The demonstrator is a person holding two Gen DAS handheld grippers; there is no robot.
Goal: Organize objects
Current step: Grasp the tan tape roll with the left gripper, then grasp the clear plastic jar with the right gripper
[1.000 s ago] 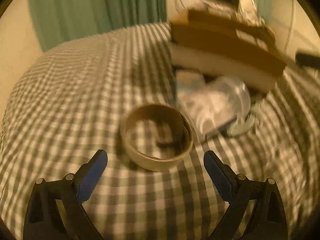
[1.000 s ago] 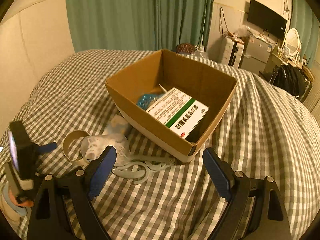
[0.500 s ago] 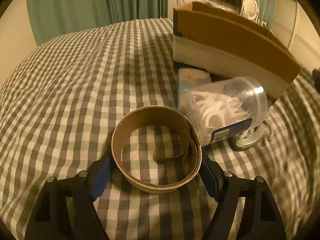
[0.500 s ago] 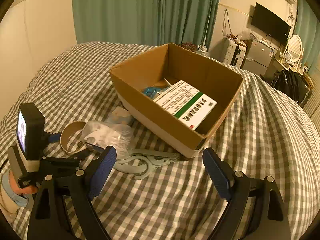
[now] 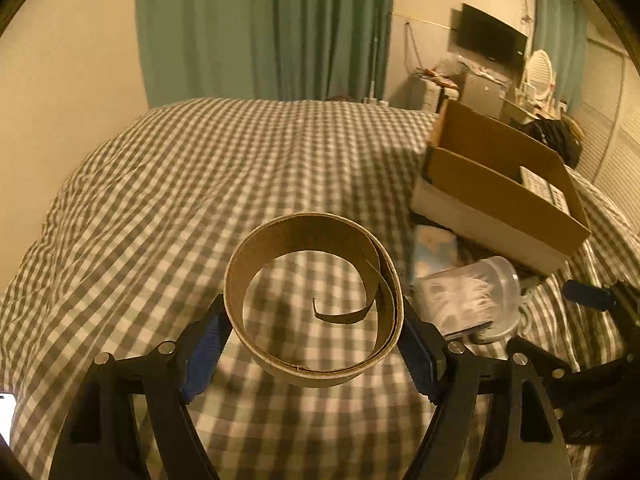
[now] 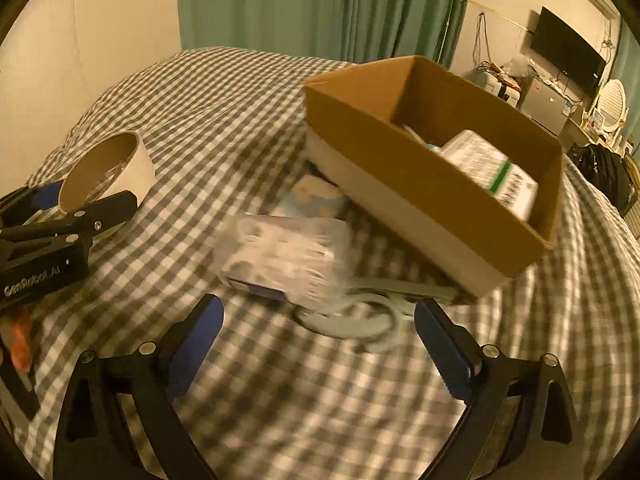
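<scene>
Left wrist view: tape ring gripped above the checked bed

We see the checked bedspread as the largest thing, running bare and wide to the left and toward the green curtain; that side is the open room. On the right it is crowded. A cardboard box sits there with its near long wall facing us and a white medicine carton inside, against the far right end. Below the box's near wall lie a clear plastic packet, blurred, a pale blue patterned pack touching the box wall, and pale scissors whose blades reach under the box's near corner.

Our left gripper pinches the brown cardboard tape ring by its outer sides, and the ring hangs clear of the cloth, left of the box. Our right gripper stands with its jaws wide and empty, just before the scissors.
</scene>
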